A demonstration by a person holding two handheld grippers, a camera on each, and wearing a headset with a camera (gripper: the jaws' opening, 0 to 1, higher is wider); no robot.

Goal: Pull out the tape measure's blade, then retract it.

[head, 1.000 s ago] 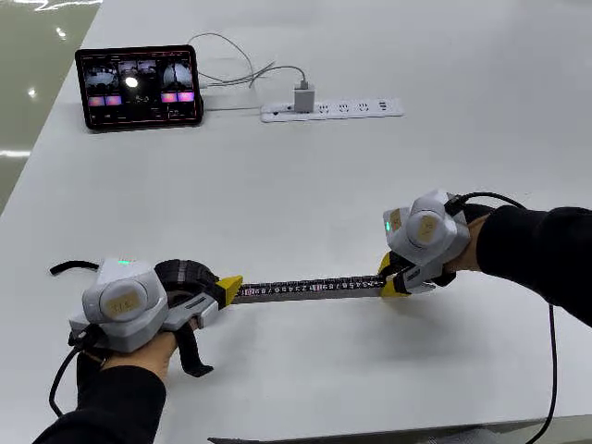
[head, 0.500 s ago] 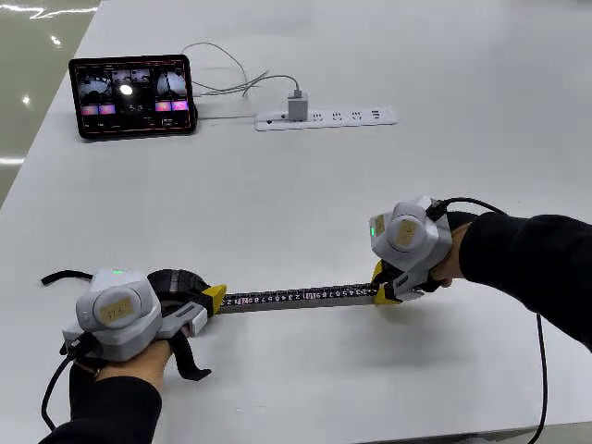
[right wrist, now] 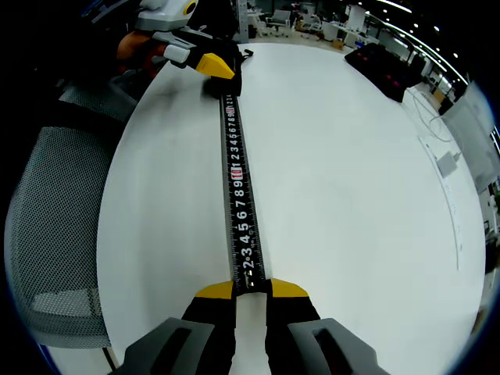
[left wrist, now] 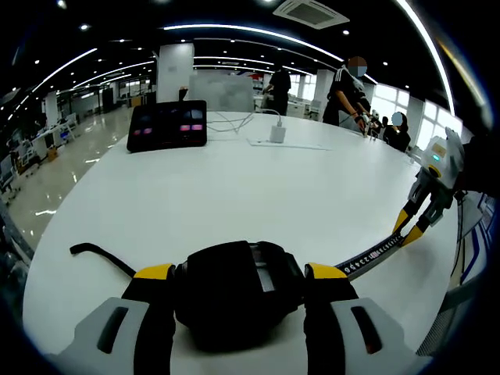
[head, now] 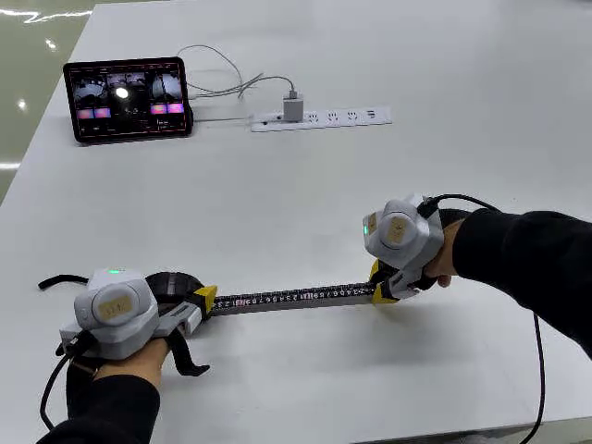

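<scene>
The pull-out step appeared to be in hand, and probably near its end. The blade (head: pixel 291 298) lay drawn flat along the white table (head: pixel 305 185), numbers up, spanning the gap between the two grippers. The left gripper (left wrist: pixel 238 272) had its jaws pressed against both sides of the tape measure's black case (head: pixel 174 283), which rested on the table at the left of the work. The right gripper (right wrist: pixel 251 289), well apart to the right, had its yellow-tipped jaws pinched together on the blade's free end, low over the surface.

Retracting would likely call for the right gripper to carry the tip back toward the case at a controlled pace (a blade let go outright could whip home), while the left held the case steady.

As for containers, only the case served as one. What remained of the blade was presumably coiled inside it, hidden from sight. A tablet (head: pixel 127 97) and a power strip (head: pixel 319 117) lay at the far side, well apart from the work.
</scene>
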